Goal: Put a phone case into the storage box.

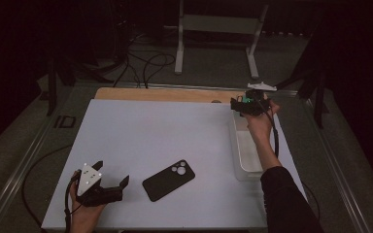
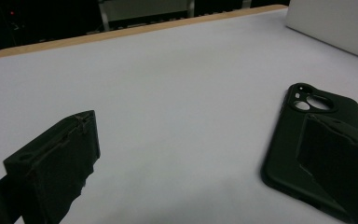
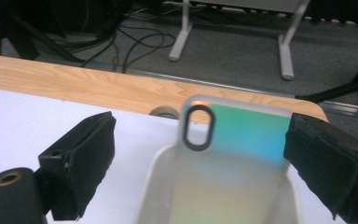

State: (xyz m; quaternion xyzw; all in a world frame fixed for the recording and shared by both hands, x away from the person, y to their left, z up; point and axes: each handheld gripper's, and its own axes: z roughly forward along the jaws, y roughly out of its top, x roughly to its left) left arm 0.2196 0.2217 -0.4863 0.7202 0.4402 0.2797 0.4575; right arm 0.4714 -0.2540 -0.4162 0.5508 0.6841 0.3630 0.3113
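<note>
1. The bench (image 1: 175, 126) carries a white sheet over its top, with a strip of bare wood showing along the far edge.
2. A clear plastic bin (image 1: 245, 155) sits at the right side of the bench, its long side running away from the person.
3. The right hand (image 1: 260, 121) reaches over the far end of that bin, with the forearm lying above it.
4. The left hand (image 1: 85, 211) rests at the near left corner of the bench.
5. The left tongs (image 1: 111, 174) lie low over the sheet with their jaws spread wide and nothing between them; in the left gripper view one jaw overlaps the near end of the black phone case, though whether it touches is unclear.
6. The right tongs (image 1: 238, 104) hang above the far end of the bin, jaws apart and gripping nothing.
7. The black phone case (image 1: 168, 179) lies flat on the sheet, back up, camera cut-outs toward the far right, between the left tongs and the bin.
8. An iridescent phone case (image 3: 235, 135) stands inside the bin's far end, leaning against the wall; in the right gripper view it sits between the parted jaws, clear of both.
</note>
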